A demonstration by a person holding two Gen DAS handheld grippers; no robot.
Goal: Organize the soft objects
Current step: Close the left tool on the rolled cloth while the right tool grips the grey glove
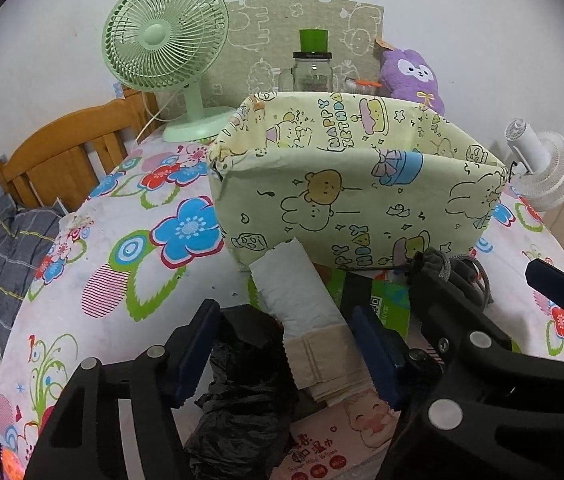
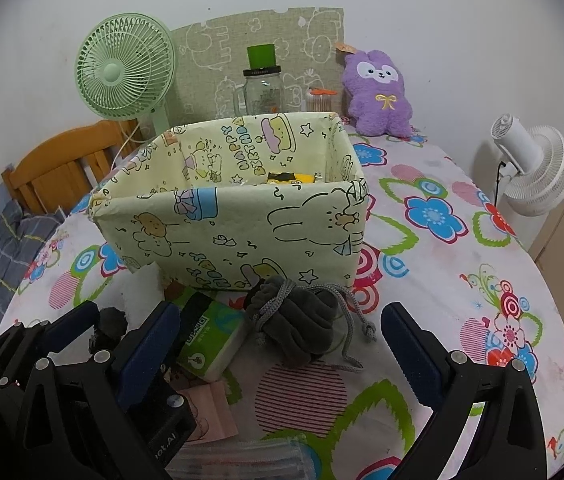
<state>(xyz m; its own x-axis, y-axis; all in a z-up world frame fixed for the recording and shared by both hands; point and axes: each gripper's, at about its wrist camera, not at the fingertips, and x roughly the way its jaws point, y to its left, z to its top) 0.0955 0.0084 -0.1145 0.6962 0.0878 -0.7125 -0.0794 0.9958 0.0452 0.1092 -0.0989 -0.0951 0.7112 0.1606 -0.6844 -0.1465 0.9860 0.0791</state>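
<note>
My left gripper [image 1: 285, 352] is open over a crumpled black plastic bag [image 1: 250, 364] and a white cloth roll with a beige band [image 1: 293, 292]. Both lie between its fingers, close to the pads. My right gripper [image 2: 282, 344] stands wide open around a grey drawstring pouch [image 2: 301, 320], without touching it. A green tissue pack [image 2: 210, 336] lies by its left finger. Just behind stands the open cartoon-print fabric box [image 2: 234, 220], with something yellow [image 2: 293, 178] inside. A pink wet-wipes pack [image 1: 341, 432] lies under the left gripper. A purple plush [image 2: 377, 96] sits at the back.
The table has a floral cloth [image 2: 441, 280]. A green desk fan [image 1: 166, 36] and a glass jar with a green lid [image 1: 311, 72] stand behind the box. A white fan [image 2: 533, 168] is at the right edge, a wooden headboard [image 1: 62, 152] to the left.
</note>
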